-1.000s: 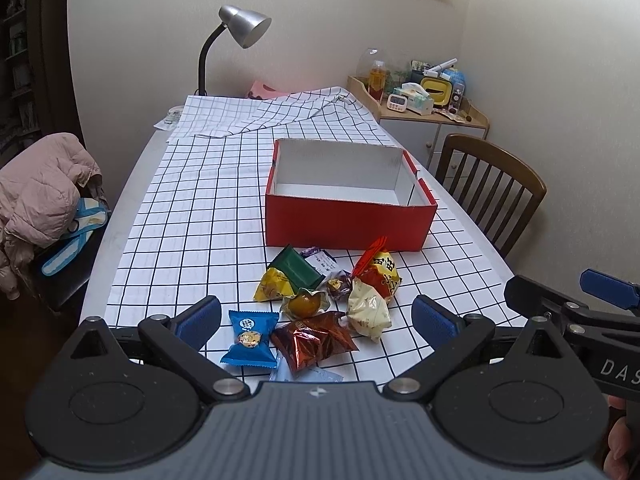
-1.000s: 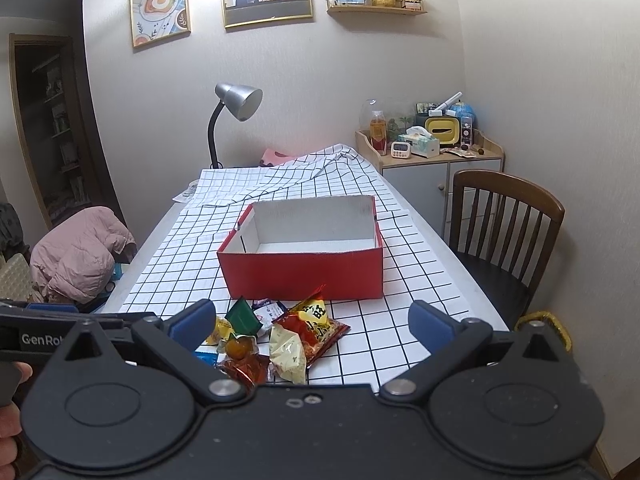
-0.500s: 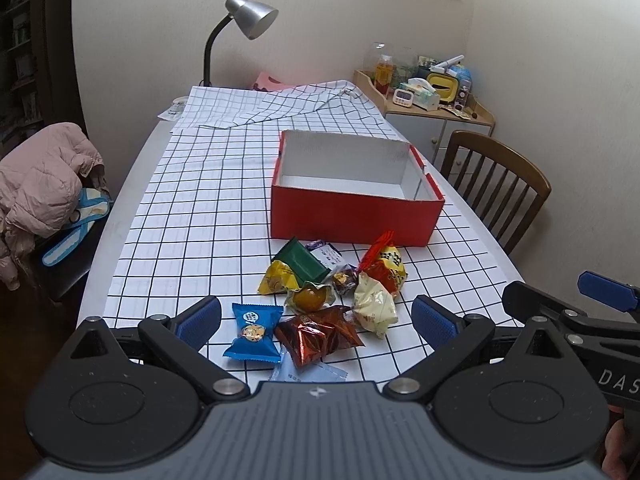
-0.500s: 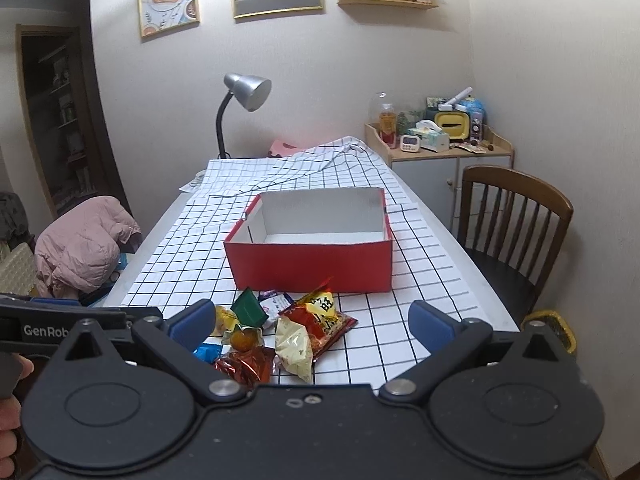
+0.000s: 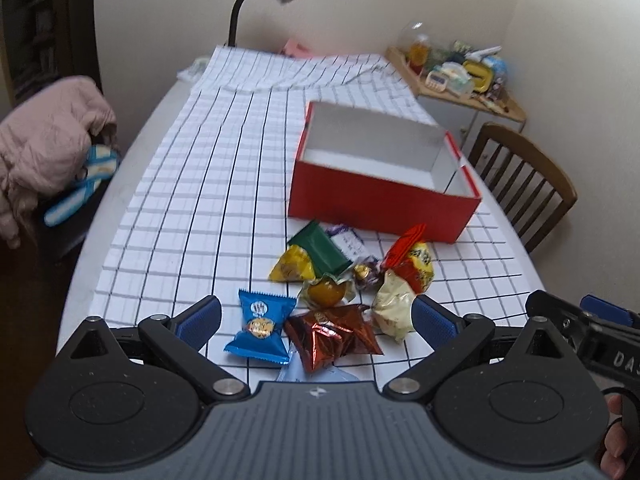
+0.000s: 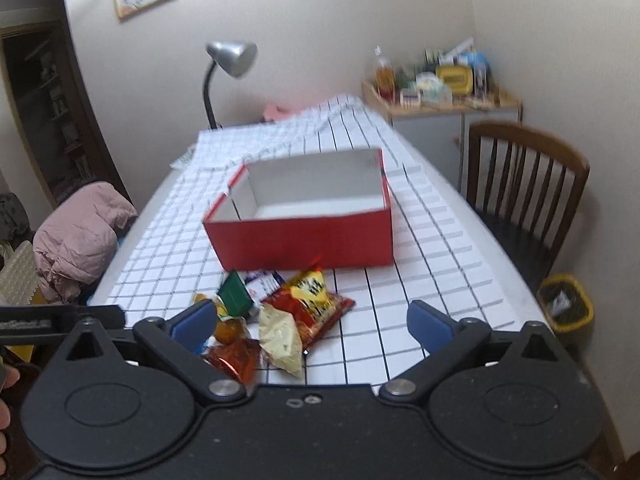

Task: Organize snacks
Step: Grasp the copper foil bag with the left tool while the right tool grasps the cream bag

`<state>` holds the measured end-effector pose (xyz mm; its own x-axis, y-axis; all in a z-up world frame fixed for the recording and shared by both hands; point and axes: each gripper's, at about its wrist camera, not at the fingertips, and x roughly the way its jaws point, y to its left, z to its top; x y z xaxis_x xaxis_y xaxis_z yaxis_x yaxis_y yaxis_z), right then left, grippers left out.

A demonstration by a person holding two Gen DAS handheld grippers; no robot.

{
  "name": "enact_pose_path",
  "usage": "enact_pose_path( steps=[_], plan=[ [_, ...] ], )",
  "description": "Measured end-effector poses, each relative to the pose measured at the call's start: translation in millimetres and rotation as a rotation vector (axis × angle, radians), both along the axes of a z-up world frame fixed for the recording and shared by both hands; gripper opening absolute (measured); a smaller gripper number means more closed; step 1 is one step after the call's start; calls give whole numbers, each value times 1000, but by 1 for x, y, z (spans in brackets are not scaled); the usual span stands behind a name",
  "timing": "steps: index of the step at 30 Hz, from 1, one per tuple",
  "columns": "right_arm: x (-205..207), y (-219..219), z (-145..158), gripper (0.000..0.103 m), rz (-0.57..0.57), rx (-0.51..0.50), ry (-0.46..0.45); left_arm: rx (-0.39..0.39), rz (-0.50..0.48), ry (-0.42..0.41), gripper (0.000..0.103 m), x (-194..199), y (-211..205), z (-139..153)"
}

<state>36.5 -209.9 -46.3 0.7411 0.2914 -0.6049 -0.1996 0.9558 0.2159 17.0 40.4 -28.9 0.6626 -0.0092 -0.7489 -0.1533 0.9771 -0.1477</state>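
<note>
- You have one red box (image 5: 380, 200), open on top with a white inside and nothing in it, standing at the centre of the frame on the checked tablecloth (image 5: 192, 200).
- One heap of snacks lies just below the box: a blue packet (image 5: 260, 330), a brown foil packet (image 5: 332, 336), a green packet (image 5: 322, 252), a yellow packet (image 5: 290, 268), an orange sweet (image 5: 326, 292), a cream packet (image 5: 394, 306) and a red-and-yellow bag (image 5: 416, 262); smaller pieces are too jumbled to count.
- Your left gripper (image 5: 316, 320) is spread wide, holding nothing, its blue pads either side of the blue and brown packets at the bottom of the frame.
- Your right gripper (image 6: 308, 320) is equally wide and holds nothing, with the heap towards its left pad.
- One lamp (image 6: 228, 68) stands at the top centre, and one wooden chair (image 6: 528, 184) at the right.
</note>
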Motion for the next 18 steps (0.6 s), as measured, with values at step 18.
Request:
enact_pose_path(
  steps=[18],
  plan=[
    [119, 21, -67, 92, 143, 32, 307, 27, -105, 120, 101, 50, -18, -63]
  ],
)
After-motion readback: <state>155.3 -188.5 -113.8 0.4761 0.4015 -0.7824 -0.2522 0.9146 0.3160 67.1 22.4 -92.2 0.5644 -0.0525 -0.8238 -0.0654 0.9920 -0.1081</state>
